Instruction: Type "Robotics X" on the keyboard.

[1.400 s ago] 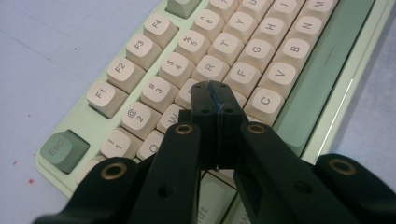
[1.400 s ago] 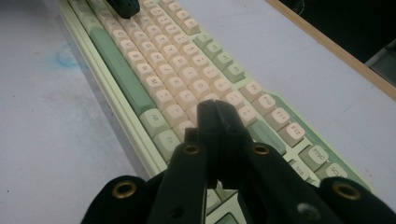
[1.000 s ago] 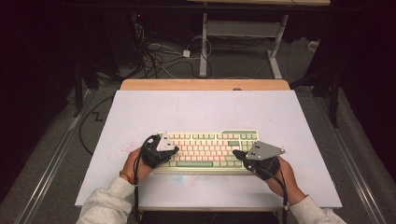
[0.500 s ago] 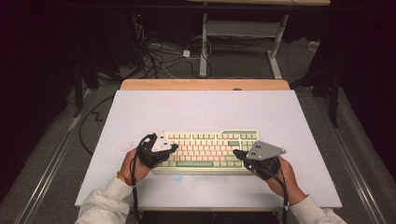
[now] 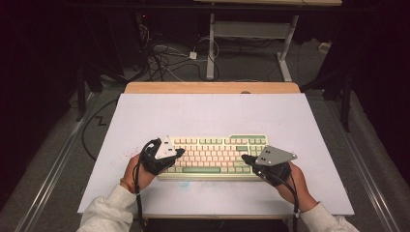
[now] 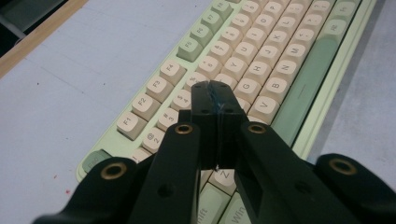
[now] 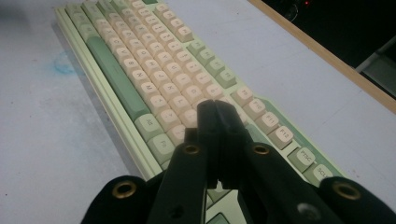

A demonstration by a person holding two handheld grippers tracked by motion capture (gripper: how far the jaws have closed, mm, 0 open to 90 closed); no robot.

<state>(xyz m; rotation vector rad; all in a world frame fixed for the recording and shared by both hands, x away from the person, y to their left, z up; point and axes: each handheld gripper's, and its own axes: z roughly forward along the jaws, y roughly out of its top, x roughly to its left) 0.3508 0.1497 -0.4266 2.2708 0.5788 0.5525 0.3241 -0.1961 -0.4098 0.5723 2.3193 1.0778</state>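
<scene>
We hold the left gripper (image 5: 178, 152) and the right gripper (image 5: 245, 158) low over the two ends of the keyboard (image 5: 212, 155), each angled inward toward the keys, jaws pressed together on nothing. The keyboard lies flat near the front of the desk (image 5: 212, 111), its long axis running side to side, spacebar edge toward us.
</scene>
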